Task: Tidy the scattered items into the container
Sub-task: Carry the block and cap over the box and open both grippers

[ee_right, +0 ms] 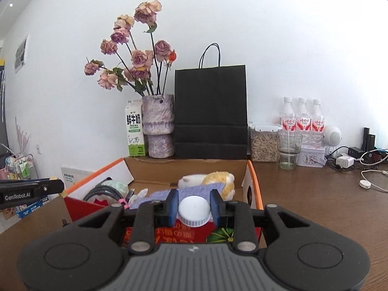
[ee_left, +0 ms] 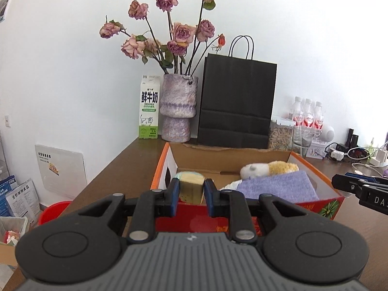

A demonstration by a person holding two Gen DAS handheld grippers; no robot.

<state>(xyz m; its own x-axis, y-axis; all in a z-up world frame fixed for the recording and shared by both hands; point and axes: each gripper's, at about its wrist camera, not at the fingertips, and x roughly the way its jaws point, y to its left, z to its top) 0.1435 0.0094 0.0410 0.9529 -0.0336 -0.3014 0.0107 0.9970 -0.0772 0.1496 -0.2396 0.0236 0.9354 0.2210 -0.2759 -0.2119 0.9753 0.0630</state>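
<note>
An open cardboard box (ee_left: 232, 156) with orange rims and red printed sides stands on the brown table. Inside lie a lilac cloth (ee_left: 278, 186), a white and yellow plush toy (ee_left: 266, 168), and in the right wrist view a coiled dark cable (ee_right: 104, 191). My left gripper (ee_left: 192, 189) is shut on a yellow sponge (ee_left: 191, 186), held just before the box's near wall. My right gripper (ee_right: 194, 206) is shut on a white-capped bottle (ee_right: 194, 209), of which only the cap shows, above the box's near edge (ee_right: 184, 232). The other gripper shows at each view's side.
Behind the box stand a milk carton (ee_left: 149, 108), a lilac vase of dried roses (ee_left: 178, 108), a black paper bag (ee_left: 236, 104), a jar of seeds (ee_right: 264, 143), a glass (ee_right: 289, 150) and three water bottles (ee_right: 302, 118). Chargers and cables (ee_right: 363, 162) lie at the right.
</note>
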